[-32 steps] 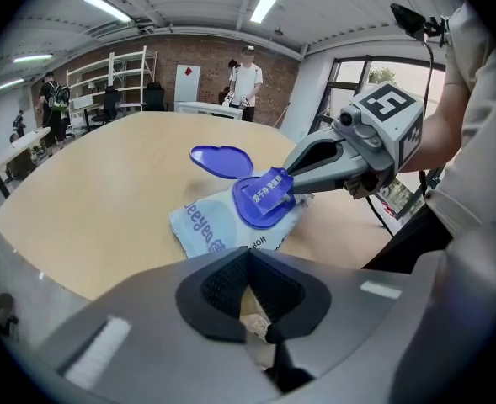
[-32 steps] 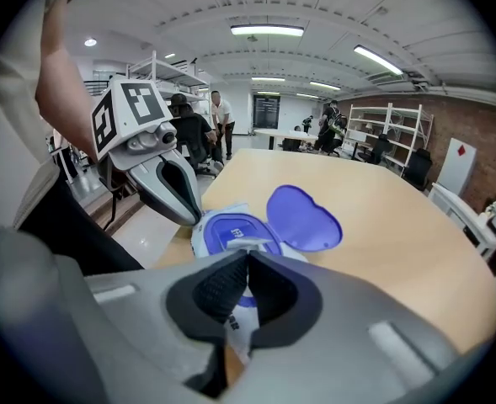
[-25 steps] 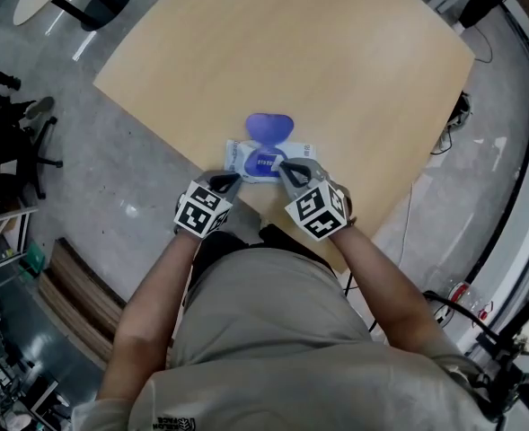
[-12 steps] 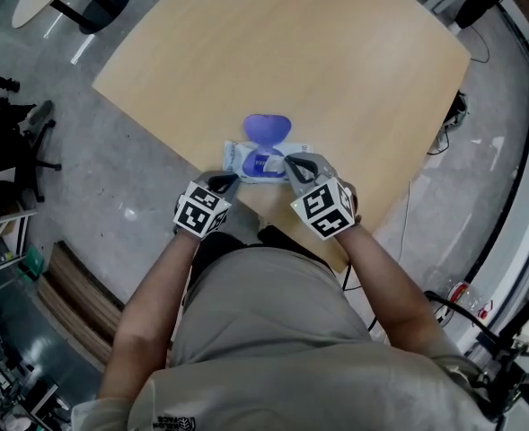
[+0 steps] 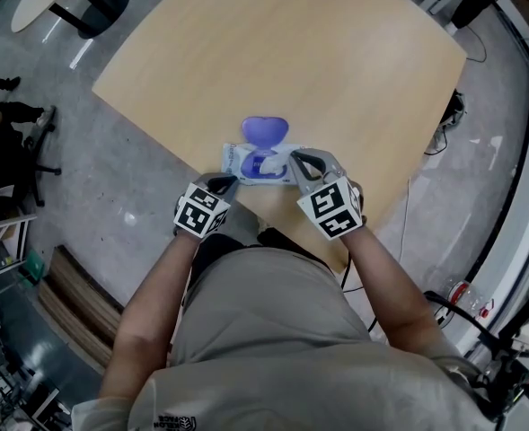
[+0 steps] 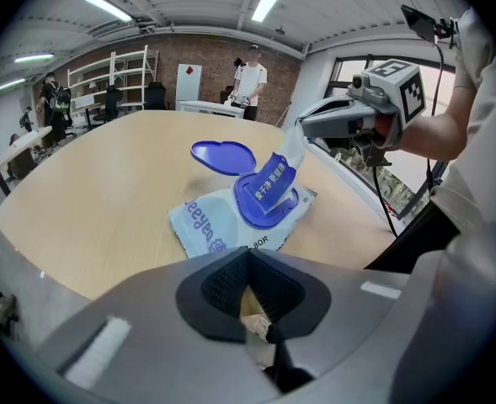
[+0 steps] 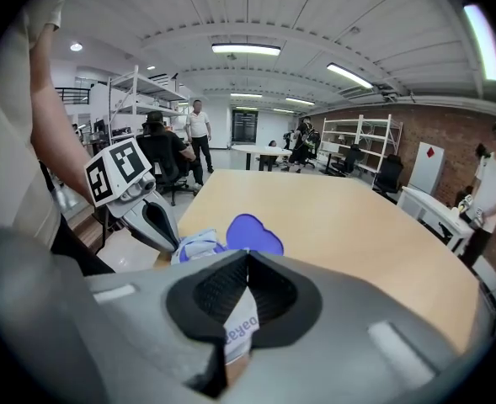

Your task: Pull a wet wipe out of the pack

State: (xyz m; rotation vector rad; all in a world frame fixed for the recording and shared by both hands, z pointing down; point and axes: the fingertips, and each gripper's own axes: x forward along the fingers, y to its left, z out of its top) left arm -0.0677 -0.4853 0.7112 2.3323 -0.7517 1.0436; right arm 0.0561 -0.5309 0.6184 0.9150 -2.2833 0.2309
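The wet wipe pack [image 5: 246, 162] lies near the front edge of the wooden table [image 5: 336, 70], pale blue-white, with its purple lid [image 5: 265, 130] flipped open. My left gripper [image 5: 227, 183] rests at the pack's near left end, its jaws closed with a pale bit of the pack's edge between the pads. The right gripper [image 6: 301, 130] hangs above the pack [image 6: 210, 225], shut on the top of a blue printed strip [image 6: 272, 180] that rises slanting out of the round opening. I cannot tell whether the strip is a seal label or a wipe.
The table edge [image 5: 246, 206] runs just behind both grippers, with grey floor beyond. Several people [image 7: 199, 133] stand or sit far off among shelves, chairs and other tables. Cables [image 5: 444, 133] trail beside the table's right corner.
The right gripper has lifted and drawn a little to the right, pulling the blue strip further out of the opening. The left gripper and the pack stay where they were.
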